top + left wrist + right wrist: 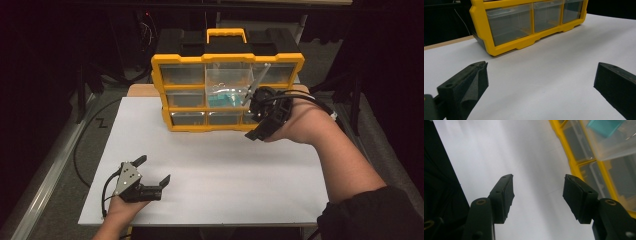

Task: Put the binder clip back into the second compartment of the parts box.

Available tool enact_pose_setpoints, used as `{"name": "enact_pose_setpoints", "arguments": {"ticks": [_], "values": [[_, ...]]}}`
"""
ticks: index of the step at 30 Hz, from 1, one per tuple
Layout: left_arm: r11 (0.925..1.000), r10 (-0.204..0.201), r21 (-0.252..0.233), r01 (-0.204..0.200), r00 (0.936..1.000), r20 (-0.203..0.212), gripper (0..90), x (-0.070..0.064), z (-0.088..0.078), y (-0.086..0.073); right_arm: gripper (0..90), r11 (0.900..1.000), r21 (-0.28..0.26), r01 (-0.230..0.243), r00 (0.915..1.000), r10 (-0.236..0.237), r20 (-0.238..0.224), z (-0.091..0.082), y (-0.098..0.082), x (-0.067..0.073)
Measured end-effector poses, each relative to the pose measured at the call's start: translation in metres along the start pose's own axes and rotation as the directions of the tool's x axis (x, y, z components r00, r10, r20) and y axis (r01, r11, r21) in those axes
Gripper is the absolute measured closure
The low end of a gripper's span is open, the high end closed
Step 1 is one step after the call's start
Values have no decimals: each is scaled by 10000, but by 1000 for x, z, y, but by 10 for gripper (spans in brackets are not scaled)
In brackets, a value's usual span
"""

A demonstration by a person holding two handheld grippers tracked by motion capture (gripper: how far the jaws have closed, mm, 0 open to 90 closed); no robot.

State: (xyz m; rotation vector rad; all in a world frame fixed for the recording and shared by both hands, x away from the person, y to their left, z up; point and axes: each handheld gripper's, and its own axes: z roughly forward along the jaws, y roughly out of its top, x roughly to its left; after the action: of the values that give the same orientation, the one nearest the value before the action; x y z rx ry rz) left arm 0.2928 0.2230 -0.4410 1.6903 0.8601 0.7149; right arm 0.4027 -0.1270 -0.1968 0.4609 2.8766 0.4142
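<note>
A yellow drawer organizer [164,95] with clear drawers stands upright at the back of the white table top [215,175]. One middle drawer [227,80] is pulled out, and a teal object [224,99] lies in it. My right gripper [251,120] hovers just in front of the organizer's right side, open with nothing between its jaws. In the right gripper view the gripper [538,178] looks down at bare table, with the organizer [569,152] and the teal object [605,126] at the right. My left gripper [154,168] rests open near the front left, facing the organizer [524,45].
The organizer has a black back and a yellow carry handle [226,34] on top. Dark floor and cables surround the table. A broad bare stretch of the table top [554,62] lies between the left gripper and the organizer.
</note>
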Motion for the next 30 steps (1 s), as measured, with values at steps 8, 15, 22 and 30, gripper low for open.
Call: {"name": "enact_pose_setpoints", "arguments": {"ticks": [8,15,22,30], "values": [[10000,-55,-28,55,10000,-22,3,0,0,0,355,9997,252,-18,9996,25,-279,35,-15,10],[10000,-54,-47,54,10000,-43,3,1,0,0,275,9994,310,-122,9992,134,-374,66,-27,18],[10000,-42,-48,42,10000,-61,3,1,0,0,223,9976,638,-274,9986,301,-429,96,-39,23],[10000,-36,-15,36,10000,-83,3,1,0,0,141,9945,794,-688,9970,714,-311,131,-53,29]]}}
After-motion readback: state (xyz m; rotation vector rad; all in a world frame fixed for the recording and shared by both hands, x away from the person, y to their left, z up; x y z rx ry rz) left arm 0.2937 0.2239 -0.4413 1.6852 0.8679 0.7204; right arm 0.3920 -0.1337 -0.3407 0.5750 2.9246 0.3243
